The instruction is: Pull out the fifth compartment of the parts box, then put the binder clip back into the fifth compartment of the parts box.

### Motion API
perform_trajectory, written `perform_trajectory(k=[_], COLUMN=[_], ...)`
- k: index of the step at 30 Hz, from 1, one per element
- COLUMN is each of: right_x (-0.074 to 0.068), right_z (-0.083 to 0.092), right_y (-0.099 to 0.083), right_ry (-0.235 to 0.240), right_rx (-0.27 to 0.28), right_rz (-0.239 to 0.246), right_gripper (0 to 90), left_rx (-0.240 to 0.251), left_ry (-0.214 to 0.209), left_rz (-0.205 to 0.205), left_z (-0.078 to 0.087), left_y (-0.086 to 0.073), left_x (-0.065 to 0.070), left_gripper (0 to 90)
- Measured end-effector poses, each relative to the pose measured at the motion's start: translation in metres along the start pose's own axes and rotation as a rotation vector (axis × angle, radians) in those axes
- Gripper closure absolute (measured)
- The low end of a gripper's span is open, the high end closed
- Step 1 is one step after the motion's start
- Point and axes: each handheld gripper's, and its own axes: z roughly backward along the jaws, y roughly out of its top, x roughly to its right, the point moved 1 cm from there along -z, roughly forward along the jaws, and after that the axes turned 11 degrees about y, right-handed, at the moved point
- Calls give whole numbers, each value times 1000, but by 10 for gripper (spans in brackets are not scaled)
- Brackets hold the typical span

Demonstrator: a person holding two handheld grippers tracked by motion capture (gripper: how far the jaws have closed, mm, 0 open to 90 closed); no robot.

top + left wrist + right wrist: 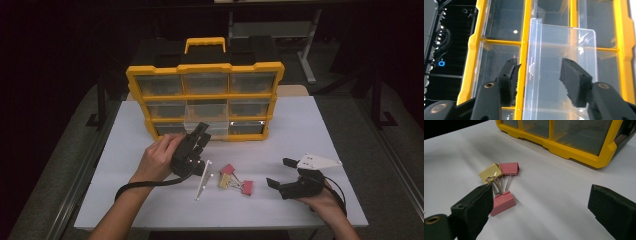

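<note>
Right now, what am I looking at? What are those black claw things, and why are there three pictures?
A person sits at a white table and holds a black pinching tool in each hand. One picture looks down from above. The other two come from little cameras riding on the tools.

The left gripper is at a clear drawer pulled partway out of the yellow organizer box. Its jaws stand open on either side of the drawer front, not pinching it.

The right gripper is open too, holding nothing. Near it lie three binder clips, two pink and one yellow, in a little pile.
</note>
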Motion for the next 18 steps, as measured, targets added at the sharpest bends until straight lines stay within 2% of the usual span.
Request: perform_trajectory(k=[10, 13, 18], right_x=[0, 0, 0], right_z=[0, 0, 1], right_y=[0, 0, 0], right_ry=[0, -1, -1], right_rx=[2, -1, 3], right_rz=[-3, 0, -4], right_gripper=[55, 55, 55], left_rx=[-1, -1, -6], left_ry=[-14, -6, -11], left_rz=[20, 16, 44], left_z=[11, 15, 17], left_y=[3, 4, 3], left_x=[6, 7, 10], left_gripper=[384, 321, 264])
